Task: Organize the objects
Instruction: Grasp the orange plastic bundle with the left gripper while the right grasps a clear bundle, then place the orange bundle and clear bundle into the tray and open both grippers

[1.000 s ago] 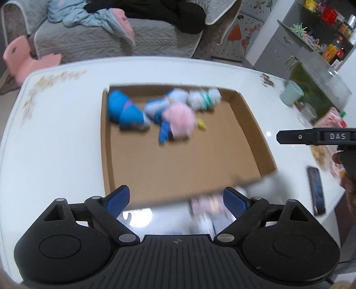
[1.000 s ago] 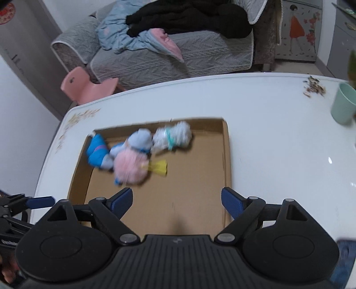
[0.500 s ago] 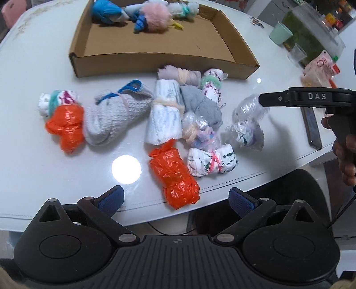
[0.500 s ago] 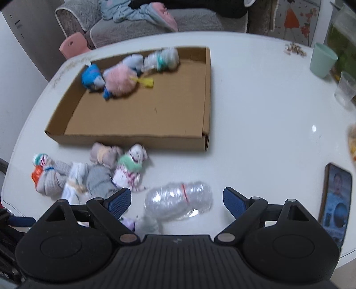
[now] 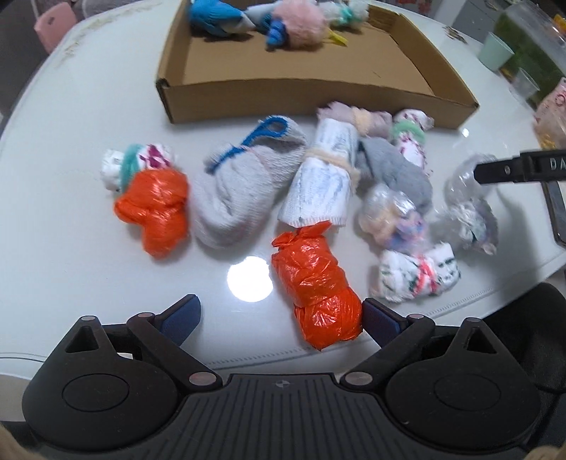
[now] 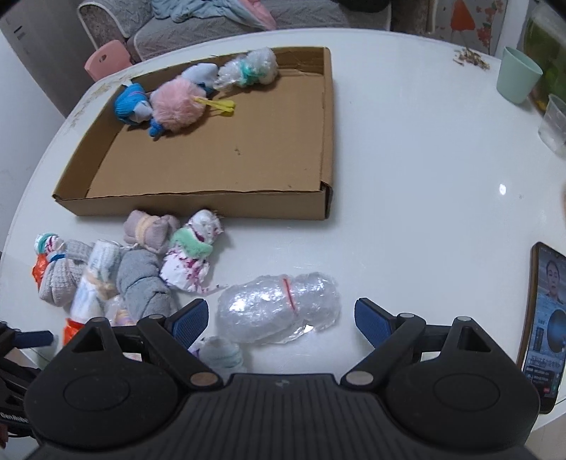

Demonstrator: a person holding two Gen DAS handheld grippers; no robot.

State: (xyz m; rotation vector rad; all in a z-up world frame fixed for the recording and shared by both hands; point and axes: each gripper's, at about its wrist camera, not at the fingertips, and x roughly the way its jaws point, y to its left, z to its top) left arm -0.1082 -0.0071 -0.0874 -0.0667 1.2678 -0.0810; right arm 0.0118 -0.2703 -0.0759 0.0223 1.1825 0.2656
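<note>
A home living room: a grey quilted sofa [image 6: 226,24] heaped with clothes [image 6: 212,9], a small pink chair [image 6: 106,62], and a white table [image 6: 406,170] holding a green cup [image 6: 518,74] and a phone [image 6: 543,318].
</note>
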